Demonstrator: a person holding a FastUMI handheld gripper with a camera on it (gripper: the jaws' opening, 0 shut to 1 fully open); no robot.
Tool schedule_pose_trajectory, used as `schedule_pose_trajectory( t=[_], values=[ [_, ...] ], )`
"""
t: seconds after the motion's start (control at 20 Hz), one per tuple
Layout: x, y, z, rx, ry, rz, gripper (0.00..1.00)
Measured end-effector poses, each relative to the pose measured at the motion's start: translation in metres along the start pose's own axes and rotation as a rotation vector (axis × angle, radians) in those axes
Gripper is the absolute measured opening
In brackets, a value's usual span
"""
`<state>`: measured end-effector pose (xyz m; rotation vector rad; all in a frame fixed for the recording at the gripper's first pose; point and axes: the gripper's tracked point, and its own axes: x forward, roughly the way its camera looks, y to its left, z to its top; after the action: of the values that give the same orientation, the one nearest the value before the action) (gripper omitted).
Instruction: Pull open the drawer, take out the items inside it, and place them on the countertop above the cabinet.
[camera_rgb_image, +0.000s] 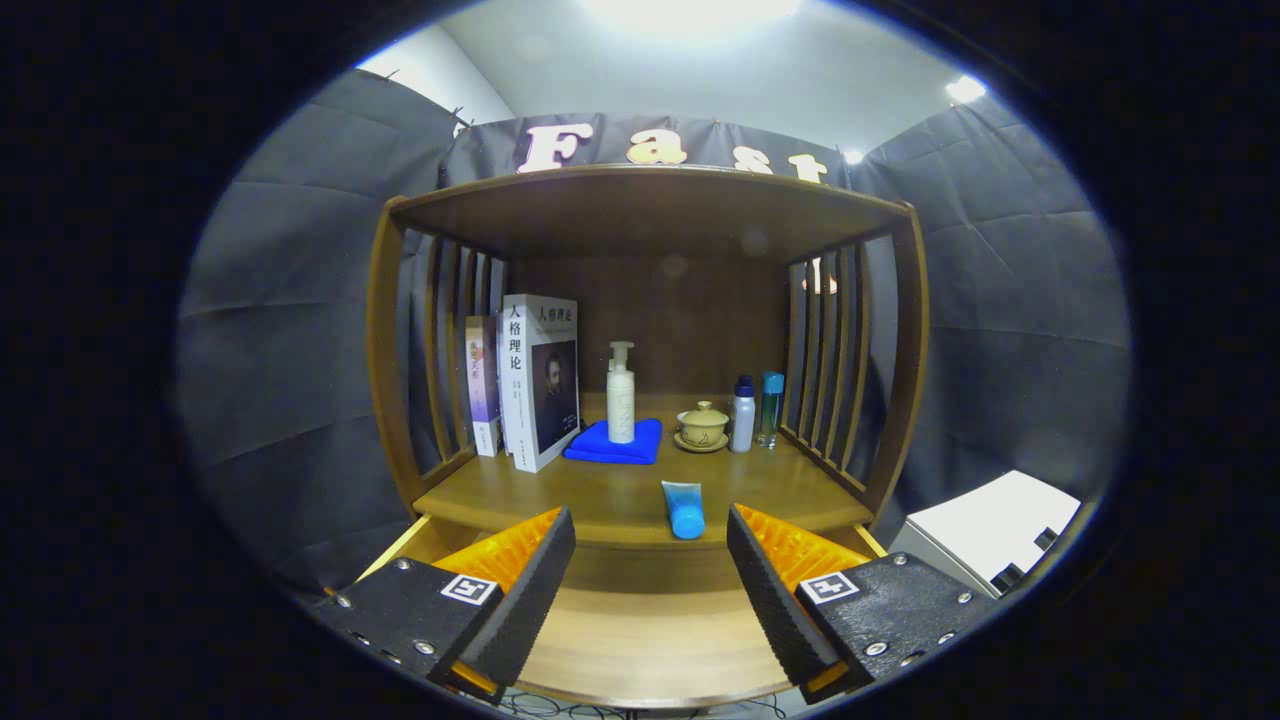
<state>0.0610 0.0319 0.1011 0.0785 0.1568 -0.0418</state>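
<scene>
1. Gripper (650, 590) fingers stand wide apart with nothing between them, hovering over the pulled-out drawer (640, 640).
2. I see the drawer open below the countertop (560, 495); its pale wooden bottom shows between the fingers, and I can make out no item lying on the part I can see.
3. Just ahead of the fingers, at the front edge of the countertop, a blue tube (684, 509) lies flat with its cap end toward me, a little nearer the right finger.
4. Further back, near the middle of the countertop, a folded blue cloth (615, 443) lies flat, and a white pump bottle (621, 395) stands upright on it.
5. Left of the cloth I count two books standing upright: a large white book (540, 380) touching the cloth's corner, and a thinner purple book (482, 385) just beside it against the slatted left side.
6. Right of the cloth sits a small lidded tea cup (702, 426) on its saucer.
7. Just beside the cup stand a white bottle with a dark cap (742, 414) and a clear bottle with a blue cap (770, 408), close together near the slatted right side.
8. A white box (990, 530) sits well off to the right, outside the cabinet (650, 210).
</scene>
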Motion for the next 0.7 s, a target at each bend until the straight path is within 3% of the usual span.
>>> schedule_pose_trajectory(
  t=[0.7],
  values=[
    [-0.073, 0.008, -0.130, 0.010, 0.213, -0.076, 0.95]
  ],
)
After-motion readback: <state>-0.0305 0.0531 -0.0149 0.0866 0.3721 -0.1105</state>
